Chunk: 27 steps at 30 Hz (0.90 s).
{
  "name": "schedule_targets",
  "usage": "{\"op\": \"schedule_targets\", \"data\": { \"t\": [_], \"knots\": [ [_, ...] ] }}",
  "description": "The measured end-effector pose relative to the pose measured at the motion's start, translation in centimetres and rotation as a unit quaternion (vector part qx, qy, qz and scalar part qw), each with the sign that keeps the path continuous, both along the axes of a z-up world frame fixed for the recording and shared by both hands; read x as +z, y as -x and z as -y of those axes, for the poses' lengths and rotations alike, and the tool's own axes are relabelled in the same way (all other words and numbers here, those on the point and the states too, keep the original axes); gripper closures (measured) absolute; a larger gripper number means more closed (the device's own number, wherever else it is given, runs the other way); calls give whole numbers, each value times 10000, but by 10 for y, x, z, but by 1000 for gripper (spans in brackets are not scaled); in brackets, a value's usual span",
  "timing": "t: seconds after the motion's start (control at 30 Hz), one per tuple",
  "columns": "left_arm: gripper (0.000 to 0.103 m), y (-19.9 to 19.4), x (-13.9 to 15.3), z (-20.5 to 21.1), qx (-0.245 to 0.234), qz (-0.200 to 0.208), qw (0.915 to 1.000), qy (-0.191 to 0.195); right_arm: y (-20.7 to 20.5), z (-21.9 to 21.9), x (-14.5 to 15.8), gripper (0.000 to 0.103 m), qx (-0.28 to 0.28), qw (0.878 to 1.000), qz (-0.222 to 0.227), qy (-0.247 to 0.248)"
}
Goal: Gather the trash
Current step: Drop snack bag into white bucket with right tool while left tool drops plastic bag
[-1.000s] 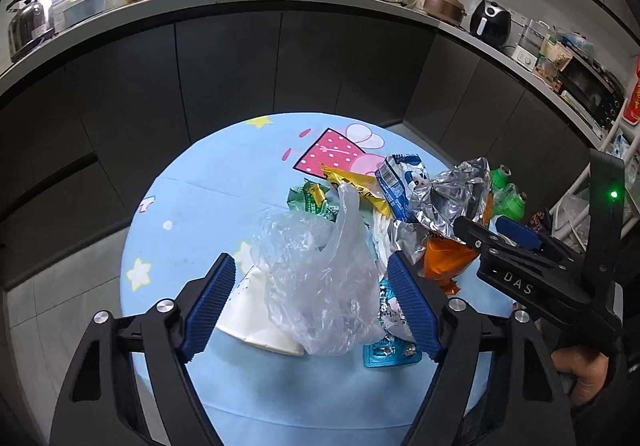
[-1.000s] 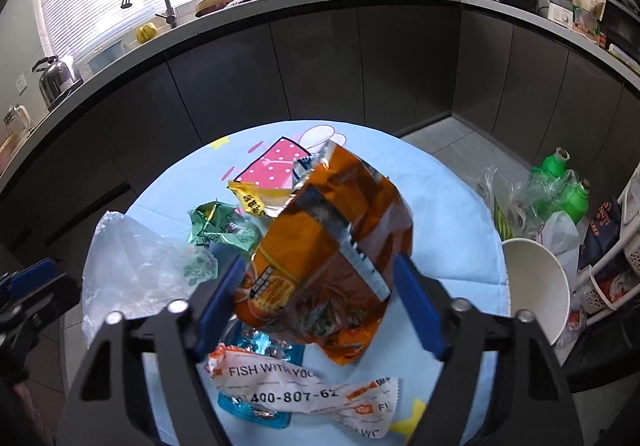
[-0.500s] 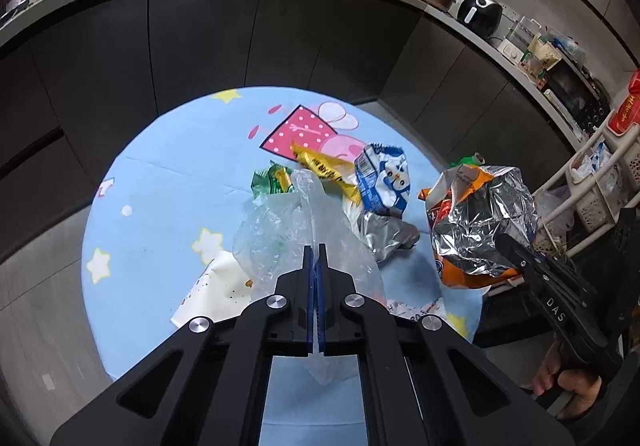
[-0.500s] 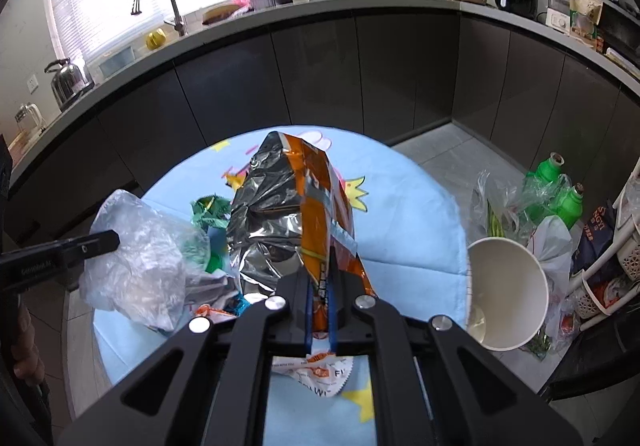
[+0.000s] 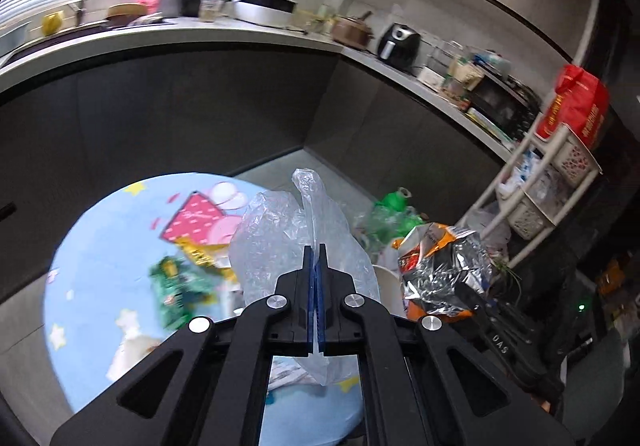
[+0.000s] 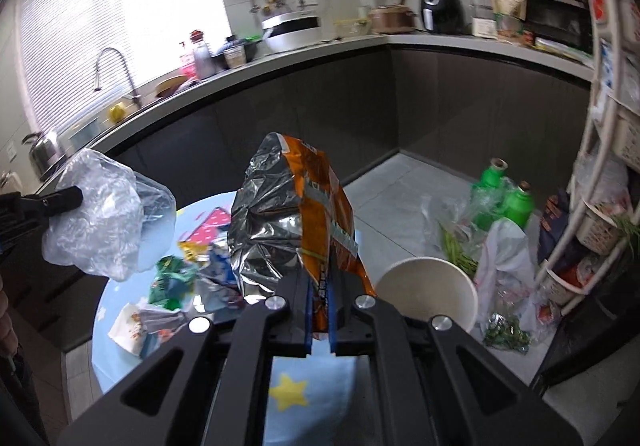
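Note:
My left gripper (image 5: pixel 316 258) is shut on a crumpled clear plastic bag (image 5: pixel 288 238), which hangs above the blue tablecloth (image 5: pixel 100 246). The right wrist view shows that bag (image 6: pixel 104 218) at the left, with the left gripper (image 6: pixel 60 200) gripping it. My right gripper (image 6: pixel 320 286) is shut on an orange and silver chip bag (image 6: pixel 288 214), held upright in the air. That chip bag (image 5: pixel 444 270) also shows right of the plastic bag. A white bin (image 6: pixel 428 294) stands open on the floor by the table's right edge. Several wrappers (image 6: pixel 170 282) lie on the table.
Green bottles (image 6: pixel 504 194) and plastic bags with greens lie on the floor beyond the bin. A white wire rack (image 6: pixel 600 206) stands at the right. Dark cabinets under a cluttered counter (image 6: pixel 280 62) curve behind the table.
Both grippers went from open around their bags to shut on them. Both bags have risen off the table and moved right, closer to the white bin.

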<state>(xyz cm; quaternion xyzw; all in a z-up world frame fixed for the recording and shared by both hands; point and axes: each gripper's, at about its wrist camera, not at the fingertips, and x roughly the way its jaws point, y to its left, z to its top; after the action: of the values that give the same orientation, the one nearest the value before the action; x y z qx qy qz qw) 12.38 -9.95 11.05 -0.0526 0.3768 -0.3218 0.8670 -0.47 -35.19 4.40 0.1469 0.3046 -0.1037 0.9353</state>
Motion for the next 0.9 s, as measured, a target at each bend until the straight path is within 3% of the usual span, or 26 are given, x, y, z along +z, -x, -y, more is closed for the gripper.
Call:
{"op": "schedule_targets", "data": {
  "t": [0.17,0.37,0.57,0.77,0.9],
  "knots": [
    [102,-9,-7,75,-610,-122,9981,35,14,61,-34,96,-633,9974,-310,-163],
    [102,-27,-38,167,-1211,-370,9919,-67,12,109,-89,96,-956,9914,-730,-517],
    [102,-49,-92,246,-1647,-872,9822,-251,0,131,-143,96,-1009,9855,-1067,-846],
    [102,-68,-147,286,-1717,-1324,9751,-468,-19,144,-183,96,-943,9825,-1226,-1034],
    [102,-76,-167,292,-1613,-1468,9746,-512,-31,150,-202,94,-926,9802,-1283,-1190]
  ]
}}
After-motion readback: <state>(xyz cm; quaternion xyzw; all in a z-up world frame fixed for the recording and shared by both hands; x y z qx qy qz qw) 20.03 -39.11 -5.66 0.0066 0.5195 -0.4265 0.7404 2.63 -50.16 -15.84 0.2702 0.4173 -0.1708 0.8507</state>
